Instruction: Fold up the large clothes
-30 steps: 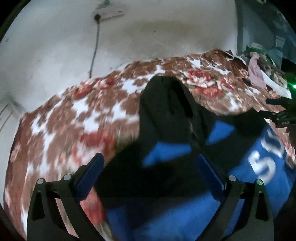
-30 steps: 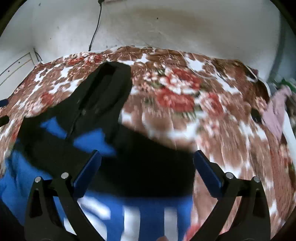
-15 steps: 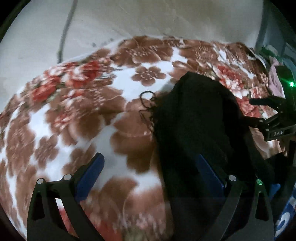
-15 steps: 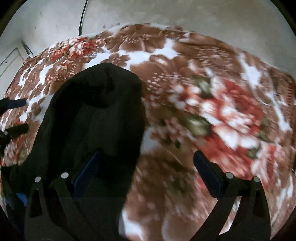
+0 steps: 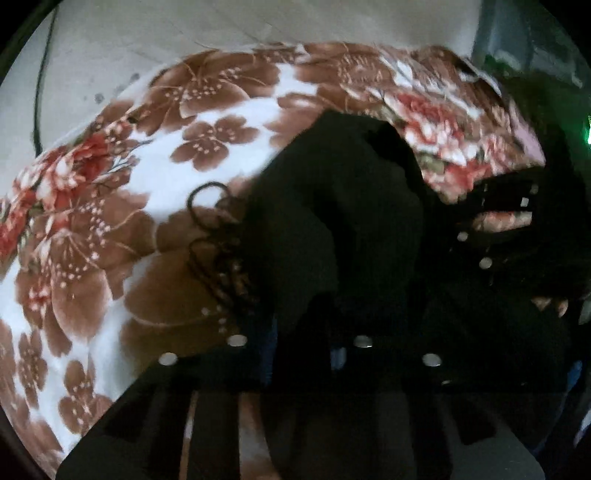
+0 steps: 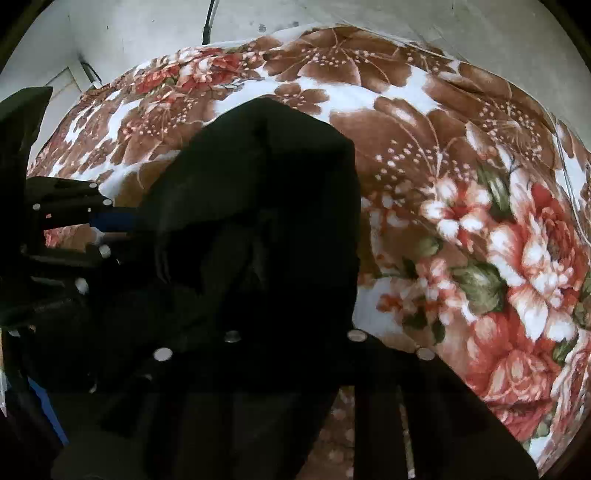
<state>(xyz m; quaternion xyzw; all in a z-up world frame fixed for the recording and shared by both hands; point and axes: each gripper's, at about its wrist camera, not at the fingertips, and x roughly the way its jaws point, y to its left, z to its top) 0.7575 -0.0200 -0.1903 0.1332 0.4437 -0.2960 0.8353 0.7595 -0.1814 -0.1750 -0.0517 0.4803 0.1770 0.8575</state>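
The black hood [image 5: 343,206] of a black-and-blue hooded garment lies on a floral blanket [image 5: 110,221]; its drawstring [image 5: 207,236] curls at its left edge. My left gripper [image 5: 299,350] is low over the hood's left base, fingers drawn together, shut on the dark cloth. My right gripper [image 6: 291,343] is shut on the hood [image 6: 266,192] at its right base. Each gripper shows at the edge of the other's view: the right one [image 5: 509,218] in the left wrist view, the left one [image 6: 66,221] in the right wrist view.
The brown, white and red floral blanket [image 6: 461,206] covers the bed all around. A pale wall [image 6: 332,14] with a hanging cable [image 5: 40,92] stands behind the bed. The blanket's far edge is close behind the hood.
Both grippers moved forward from the blue body of the garment to the hood, dropped low, and closed from wide open onto the black cloth.
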